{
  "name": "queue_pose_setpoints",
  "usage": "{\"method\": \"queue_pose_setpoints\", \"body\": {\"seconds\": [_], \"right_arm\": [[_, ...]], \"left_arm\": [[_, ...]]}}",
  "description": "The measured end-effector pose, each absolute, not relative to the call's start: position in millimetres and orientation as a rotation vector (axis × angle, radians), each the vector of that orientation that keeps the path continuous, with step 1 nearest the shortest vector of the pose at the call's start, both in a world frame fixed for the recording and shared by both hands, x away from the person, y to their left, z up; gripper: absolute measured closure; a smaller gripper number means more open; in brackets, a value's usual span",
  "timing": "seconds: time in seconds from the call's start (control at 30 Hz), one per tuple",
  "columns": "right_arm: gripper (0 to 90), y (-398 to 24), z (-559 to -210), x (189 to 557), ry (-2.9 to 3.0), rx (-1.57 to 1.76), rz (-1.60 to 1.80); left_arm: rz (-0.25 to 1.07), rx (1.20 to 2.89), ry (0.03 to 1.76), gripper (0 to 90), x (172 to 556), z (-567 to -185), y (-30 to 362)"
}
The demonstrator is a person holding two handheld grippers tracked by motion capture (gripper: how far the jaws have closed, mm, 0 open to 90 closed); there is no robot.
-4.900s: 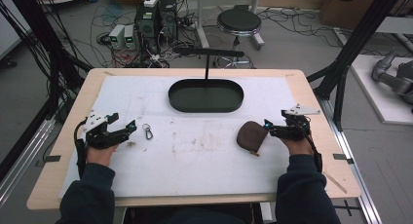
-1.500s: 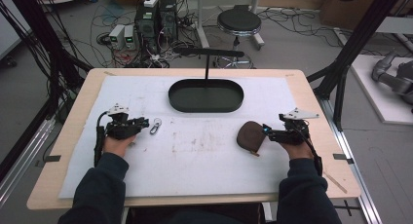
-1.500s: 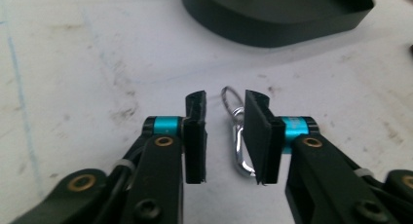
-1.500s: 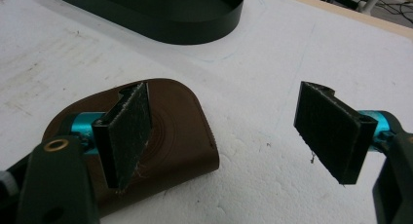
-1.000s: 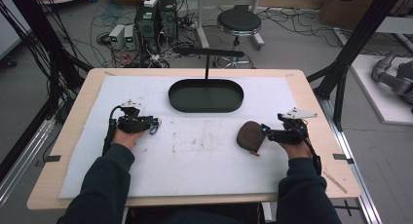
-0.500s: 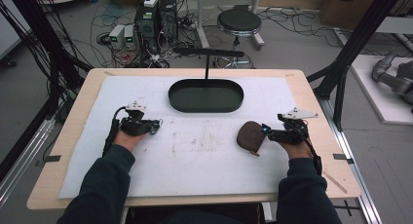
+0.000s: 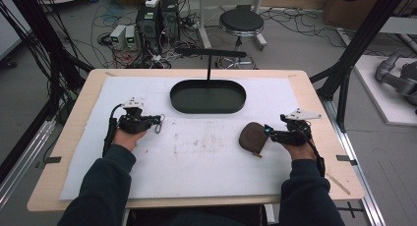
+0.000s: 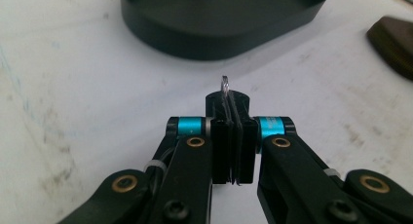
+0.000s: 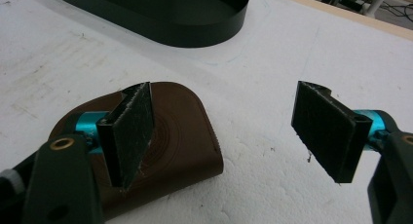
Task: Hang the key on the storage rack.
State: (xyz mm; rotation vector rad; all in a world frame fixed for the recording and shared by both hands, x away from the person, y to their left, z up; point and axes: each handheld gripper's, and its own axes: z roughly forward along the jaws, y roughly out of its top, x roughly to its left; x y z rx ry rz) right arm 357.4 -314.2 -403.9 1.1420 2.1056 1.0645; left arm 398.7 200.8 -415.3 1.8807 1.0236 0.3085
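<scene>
A wooden table (image 7: 319, 113) bears a white foam sheet (image 7: 196, 157) carrying a black oval tray (image 7: 177, 96) and brown pouch (image 7: 252, 137).

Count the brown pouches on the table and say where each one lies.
1. The pouch lies flat on the white mat, right of centre, in front of the tray, beside the open right claw.

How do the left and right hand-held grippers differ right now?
The left hand-held gripper is shut on a small metal ring; the right hand-held gripper stands wide open with nothing between its pads. The left has just closed near the black tray; the right sits over the edge of the brown pouch. Both are low over the white mat.
</scene>
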Motion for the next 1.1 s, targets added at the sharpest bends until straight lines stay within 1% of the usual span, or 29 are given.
{"method": "queue_pose_setpoints", "body": {"seconds": [0.17, 0.27, 0.47, 0.73, 0.93, 1.1], "right_arm": [[23.9, -314.4, -403.3, 357.5, 2.102, 1.146, 1.071], [24.0, -315.2, -403.2, 357.8, 2.100, 1.151, 1.078], [24.0, -315.1, -403.3, 358.2, 2.101, 1.152, 1.082], [23.9, -316.3, -403.5, 359.0, 2.093, 1.165, 1.097], [23.9, -317.3, -403.2, 358.1, 2.094, 1.165, 1.102], [23.9, -319.0, -404.0, 358.2, 2.091, 1.174, 1.110]], "left_arm": [[0.336, 1.836, 0.955, 88.0, 408.9, -388.3, 193.9], [0.359, 1.814, 0.950, 88.0, 418.6, -372.9, 188.9], [0.370, 1.767, 0.941, 88.0, 444.9, -345.9, 179.4], [0.394, 1.725, 0.862, 88.0, 484.7, -312.5, 160.2], [0.411, 1.738, 0.871, 88.0, 512.0, -305.5, 150.1], [0.411, 1.742, 0.887, 88.0, 525.8, -306.2, 146.7]]}}
